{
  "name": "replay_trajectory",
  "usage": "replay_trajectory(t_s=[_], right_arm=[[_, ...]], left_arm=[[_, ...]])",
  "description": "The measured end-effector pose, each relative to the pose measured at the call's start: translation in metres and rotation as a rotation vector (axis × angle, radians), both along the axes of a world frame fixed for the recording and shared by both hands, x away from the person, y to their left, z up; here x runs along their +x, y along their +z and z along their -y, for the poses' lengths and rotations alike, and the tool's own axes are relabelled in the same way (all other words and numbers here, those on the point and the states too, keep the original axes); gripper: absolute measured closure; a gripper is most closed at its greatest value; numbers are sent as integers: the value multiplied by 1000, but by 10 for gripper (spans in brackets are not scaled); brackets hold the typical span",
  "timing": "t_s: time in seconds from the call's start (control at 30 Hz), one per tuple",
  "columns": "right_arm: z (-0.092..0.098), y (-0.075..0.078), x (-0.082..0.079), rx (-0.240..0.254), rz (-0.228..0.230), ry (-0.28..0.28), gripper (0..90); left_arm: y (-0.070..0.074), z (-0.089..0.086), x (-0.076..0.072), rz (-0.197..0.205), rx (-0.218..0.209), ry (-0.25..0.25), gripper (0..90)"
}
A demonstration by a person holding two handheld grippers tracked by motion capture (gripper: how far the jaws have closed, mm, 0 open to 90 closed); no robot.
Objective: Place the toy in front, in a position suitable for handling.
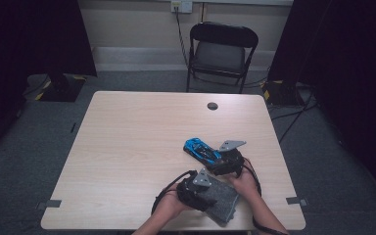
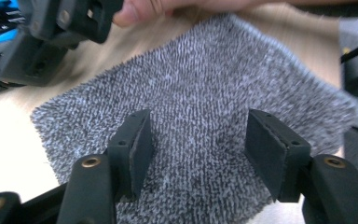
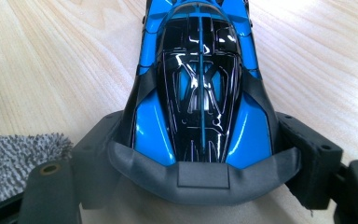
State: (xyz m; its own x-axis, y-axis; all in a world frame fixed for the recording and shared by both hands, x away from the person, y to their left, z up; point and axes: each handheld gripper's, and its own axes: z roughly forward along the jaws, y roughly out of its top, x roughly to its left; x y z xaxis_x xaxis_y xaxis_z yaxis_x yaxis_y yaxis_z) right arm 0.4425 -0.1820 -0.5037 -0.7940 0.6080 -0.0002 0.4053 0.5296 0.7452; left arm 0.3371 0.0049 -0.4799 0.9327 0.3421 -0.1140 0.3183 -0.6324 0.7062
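On the wooden table (image 1: pixel 127 147), my right gripper (image 3: pixel 204 161) pinches the blue toy car (image 3: pixel 200 93); my left gripper (image 2: pixel 198 144), jaws spread, hovers over the grey cloth (image 2: pixel 205 93) at five o'clock, wiping not begun.

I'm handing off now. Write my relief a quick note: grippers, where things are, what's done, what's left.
Right gripper: shut on the blue toy car at one end, car on the table.
Left gripper: open, jaws over the grey cloth, not pinching it.
Cloth lies flat at the near edge, beside the car.
Done: car held.
Left: probably grip the cloth and wipe the car.

Recording lab — black curtains (image 1: pixel 29 34), bare table (image 1: pixel 142 132), folding chair (image 1: pixel 220 51), floor cables (image 1: pixel 293 115)
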Motion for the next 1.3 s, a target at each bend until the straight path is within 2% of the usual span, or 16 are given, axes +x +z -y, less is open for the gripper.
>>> replay_trajectory(t_s=[0.1, 0.2, 0.23, 0.27, 0.43, 0.57, 0.67, 0.8, 0.9, 1.0, 1.03, 1.1, 1.23, 1.3], right_arm=[[0, 0, 0, 0, 0, 0, 236], [0, 0, 0, 0, 0, 0, 236], [0, 0, 0, 0, 0, 0, 237], [0, 0, 0, 0, 0, 0, 237], [0, 0, 0, 0, -1, -1, 236], [0, 0, 0, 0, 0, -1, 237], [0, 0, 0, 0, 0, -1, 237], [0, 0, 0, 0, 0, 0, 237], [0, 0, 0, 1, 0, 0, 237], [0, 0, 0, 1, 0, -1, 237], [0, 0, 0, 1, 0, -1, 237], [0, 0, 0, 0, 1, -1, 237], [0, 0, 0, 1, 0, -1, 237], [0, 0, 0, 0, 1, -2, 237]], left_arm=[[-3, 0, 0, 7, 30, -20, 408], [-5, 0, 0, -12, 28, -9, 423], [-5, 1, 0, -6, 30, -6, 450], [-5, 1, -1, 15, 49, -18, 450], [-2, 6, -1, 25, 97, -20, 499], [-2, 5, 0, 24, 98, -10, 564], [-1, 3, 2, 17, 105, 4, 651], [0, 2, 4, -1, 106, 10, 715], [-1, 0, 4, -11, 89, 21, 749], [-1, -6, 5, -50, 57, 47, 773], [-1, -6, 5, -50, 57, 47, 775], [0, -14, 6, -69, 42, 67, 779], [3, -25, 8, -68, 49, 87, 784], [8, -38, 14, -76, 31, 122, 787]])
